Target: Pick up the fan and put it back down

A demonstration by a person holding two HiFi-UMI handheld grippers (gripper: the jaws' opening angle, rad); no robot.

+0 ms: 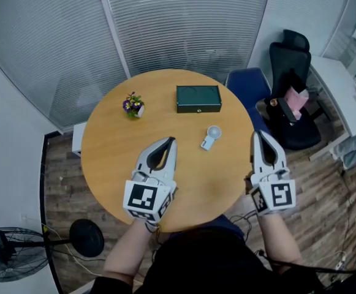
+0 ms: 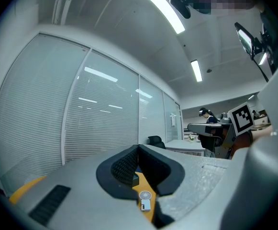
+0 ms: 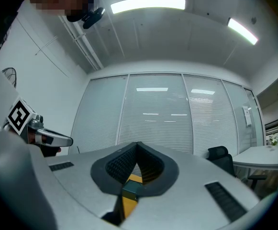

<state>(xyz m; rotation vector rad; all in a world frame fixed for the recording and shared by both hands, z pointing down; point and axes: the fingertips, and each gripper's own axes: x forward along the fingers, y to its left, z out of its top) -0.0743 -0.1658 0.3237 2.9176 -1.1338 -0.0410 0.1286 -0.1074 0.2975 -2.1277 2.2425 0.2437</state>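
Head view: the fan [image 1: 211, 136] lies flat on the table [image 1: 110, 152], just nearer the person than the box [image 1: 198, 98]. The left gripper [image 1: 171, 141] and right gripper [image 1: 255, 134], also on the box's near side, flank the fan without touching it. Both have their jaws pressed together on nothing. A flowerpot [image 1: 133, 105] stands left of the box.

The fan [image 1: 211, 137] lies near the middle of the table [image 1: 110, 155]. The box [image 1: 198, 98] sits toward the table's far edge, the potted plant [image 1: 133, 105] at its far left. Off the table's right side stands a chair [image 1: 291, 90], perhaps with something on its seat.
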